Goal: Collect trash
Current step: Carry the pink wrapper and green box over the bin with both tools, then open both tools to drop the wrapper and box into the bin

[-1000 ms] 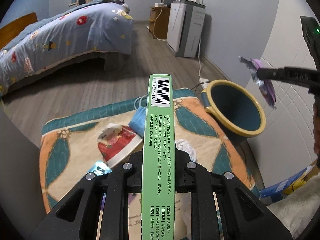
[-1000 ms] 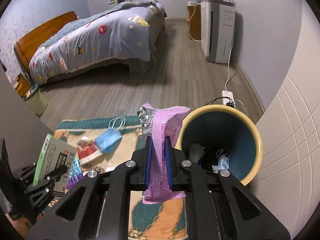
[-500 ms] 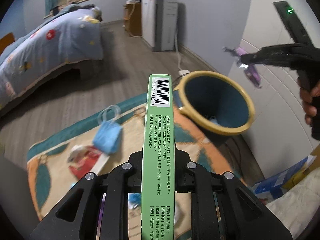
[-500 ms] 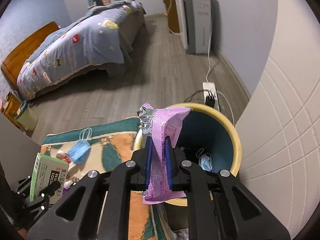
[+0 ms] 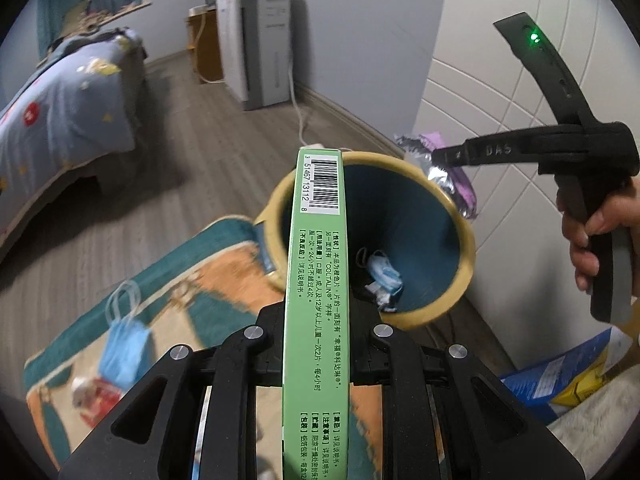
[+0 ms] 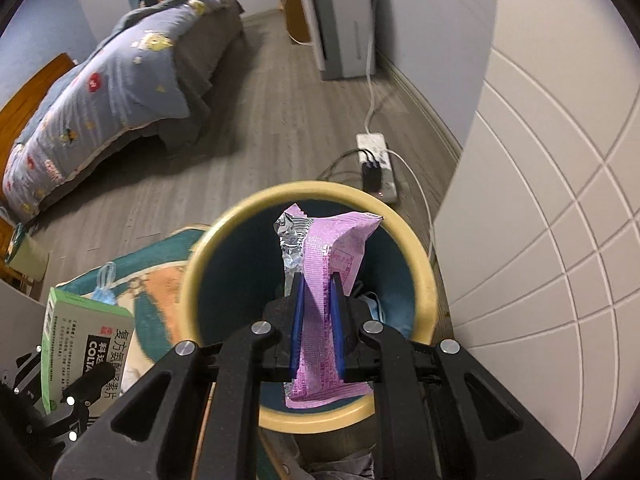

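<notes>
The right gripper (image 6: 316, 312), jaws clamped on a crinkly purple foil wrapper (image 6: 332, 264), hangs directly over the mouth of the round, yellow-rimmed, teal-lined bin (image 6: 224, 240), the wrapper's long axis pointing down into it. The left gripper (image 5: 316, 344) pinches a stiff, flat green cardboard medicine box (image 5: 316, 264) edge-up, just short of the bin's near rim, so the right is nearer.

Right gripper (image 6: 316, 300) clamped on pink wrapper (image 6: 328, 272), held directly over mouth of yellow-rimmed bin (image 6: 420, 264). Blue mask (image 6: 374, 306) inside bin. Lower left: green box (image 6: 80, 344) in left gripper (image 6: 86, 384). Patterned rug (image 6: 160, 280) beside bin; power strip (image 6: 376, 168) beyond.
</notes>
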Demonstrator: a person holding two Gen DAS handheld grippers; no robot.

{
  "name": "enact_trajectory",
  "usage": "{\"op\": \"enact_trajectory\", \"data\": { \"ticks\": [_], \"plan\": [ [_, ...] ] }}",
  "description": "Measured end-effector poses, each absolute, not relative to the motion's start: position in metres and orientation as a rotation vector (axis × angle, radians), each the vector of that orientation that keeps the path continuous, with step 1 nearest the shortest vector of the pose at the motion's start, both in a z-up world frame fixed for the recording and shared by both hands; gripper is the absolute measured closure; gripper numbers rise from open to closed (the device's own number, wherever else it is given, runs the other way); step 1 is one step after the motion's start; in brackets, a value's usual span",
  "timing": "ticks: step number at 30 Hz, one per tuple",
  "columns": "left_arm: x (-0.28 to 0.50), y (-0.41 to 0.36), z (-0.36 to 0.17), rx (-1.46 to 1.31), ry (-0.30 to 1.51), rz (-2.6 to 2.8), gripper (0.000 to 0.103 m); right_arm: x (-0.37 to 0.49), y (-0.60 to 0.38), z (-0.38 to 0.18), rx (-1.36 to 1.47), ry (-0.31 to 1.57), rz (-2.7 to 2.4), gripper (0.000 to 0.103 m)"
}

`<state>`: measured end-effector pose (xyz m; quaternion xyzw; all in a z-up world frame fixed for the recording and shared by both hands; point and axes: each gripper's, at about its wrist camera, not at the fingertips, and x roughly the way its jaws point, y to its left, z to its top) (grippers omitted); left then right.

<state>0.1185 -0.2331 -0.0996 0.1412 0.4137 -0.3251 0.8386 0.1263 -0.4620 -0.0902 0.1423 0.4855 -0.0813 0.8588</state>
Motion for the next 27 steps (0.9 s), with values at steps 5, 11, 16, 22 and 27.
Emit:
{"op": "enact_trajectory", "data": {
  "ticks": [5, 11, 16, 22, 27],
  "plan": [
    [0.136, -0.267, -0.115, 0.316, 0.896, -0.708, 0.083, 0.128, -0.474, -0.105, 0.362, 1.048, -0.187, 0.091],
    [0.151, -0.293, -0.147, 0.328, 0.947, -0.696, 0.083, 0.131, -0.475, -0.118, 0.381, 1.089, -0.185, 0.091],
    [0.159, -0.299, -0.156, 0.342, 0.951, -0.676, 0.083, 0.134, -0.47, -0.126, 0.367, 1.116, -0.177, 0.091],
    [0.164, -0.3, -0.15, 0.369, 0.916, -0.663, 0.06, 0.138, -0.464, -0.132, 0.341, 1.136, -0.172, 0.091],
    [0.163, -0.293, -0.143, 0.358, 0.898, -0.65, 0.044, 0.139, -0.464, -0.132, 0.333, 1.136, -0.176, 0.079]
  ]
}}
